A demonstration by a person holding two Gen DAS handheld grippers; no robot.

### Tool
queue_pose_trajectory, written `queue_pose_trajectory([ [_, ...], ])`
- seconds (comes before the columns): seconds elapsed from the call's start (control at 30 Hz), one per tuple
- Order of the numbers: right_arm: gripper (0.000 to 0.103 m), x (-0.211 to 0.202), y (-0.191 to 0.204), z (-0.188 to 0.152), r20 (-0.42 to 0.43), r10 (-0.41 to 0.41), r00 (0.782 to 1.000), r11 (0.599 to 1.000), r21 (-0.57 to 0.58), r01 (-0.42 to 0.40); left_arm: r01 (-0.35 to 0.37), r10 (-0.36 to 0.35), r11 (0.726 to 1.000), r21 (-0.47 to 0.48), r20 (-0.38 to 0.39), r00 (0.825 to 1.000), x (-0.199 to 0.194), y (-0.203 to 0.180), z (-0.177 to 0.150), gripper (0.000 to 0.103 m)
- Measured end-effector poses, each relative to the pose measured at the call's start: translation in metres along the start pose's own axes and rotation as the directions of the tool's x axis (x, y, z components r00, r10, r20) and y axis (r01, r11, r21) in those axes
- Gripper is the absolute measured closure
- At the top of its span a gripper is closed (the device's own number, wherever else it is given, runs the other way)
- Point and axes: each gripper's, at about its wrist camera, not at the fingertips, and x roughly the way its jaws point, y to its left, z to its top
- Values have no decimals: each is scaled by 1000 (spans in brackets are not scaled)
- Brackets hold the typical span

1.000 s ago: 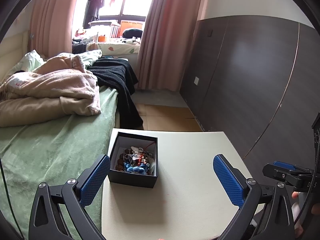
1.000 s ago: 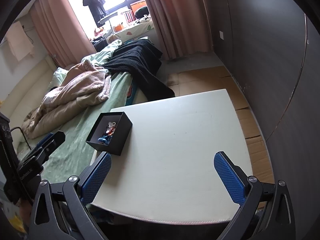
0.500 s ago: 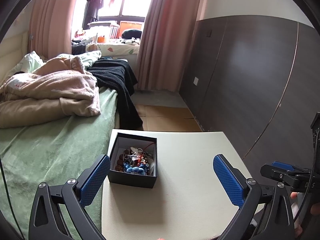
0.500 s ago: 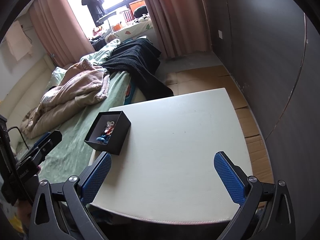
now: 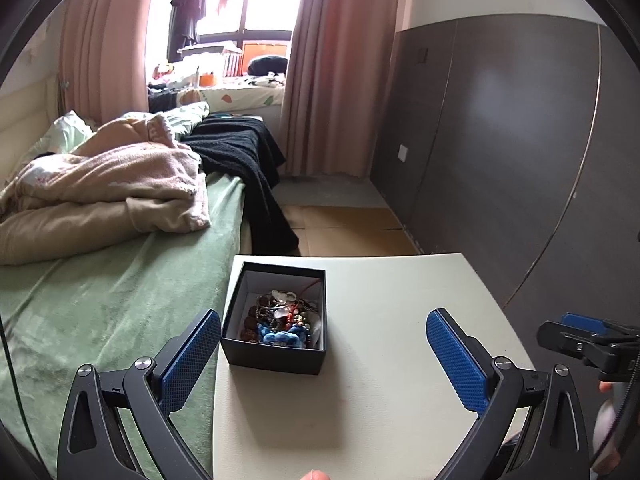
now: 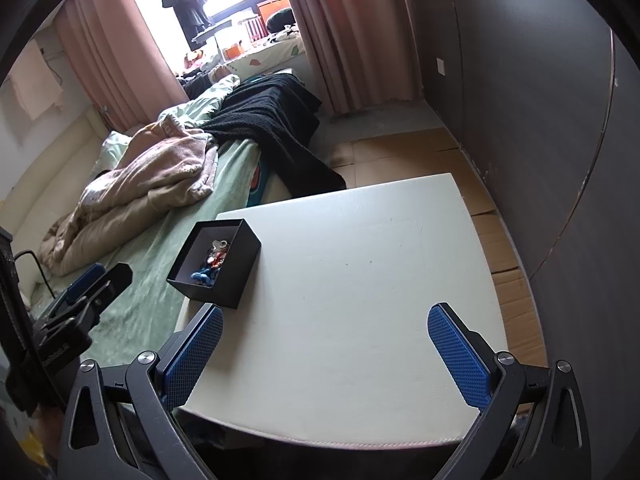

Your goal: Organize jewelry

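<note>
Left wrist: one black box [image 5: 276,320] of jewelry [image 5: 282,318]; two claws, left claw [image 5: 324,354] and right claw [image 6: 326,354], both gape empty.

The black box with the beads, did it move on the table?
No. In the left wrist view the black box sits at the same table edge beside the bed as before.
</note>
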Motion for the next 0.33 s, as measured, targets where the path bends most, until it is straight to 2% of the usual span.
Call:
queue_pose_trajectory([
  [0.13, 0, 5, -1, -2, -8, -9, 1000, 1000, 10, 9, -16, 16, 1000, -2, 2, 1000, 6, 2, -1, 1],
  [0.23, 0, 10, 1, -4, -17, -14, 1000, 1000, 4, 14, -33, 34, 999, 43, -6, 999, 11, -5, -2, 1],
  [0.33, 0, 16, 2, -5, -31, -9, 999, 1000, 3, 9, -11, 12, 998, 57, -26, 1000, 14, -6, -3, 1],
])
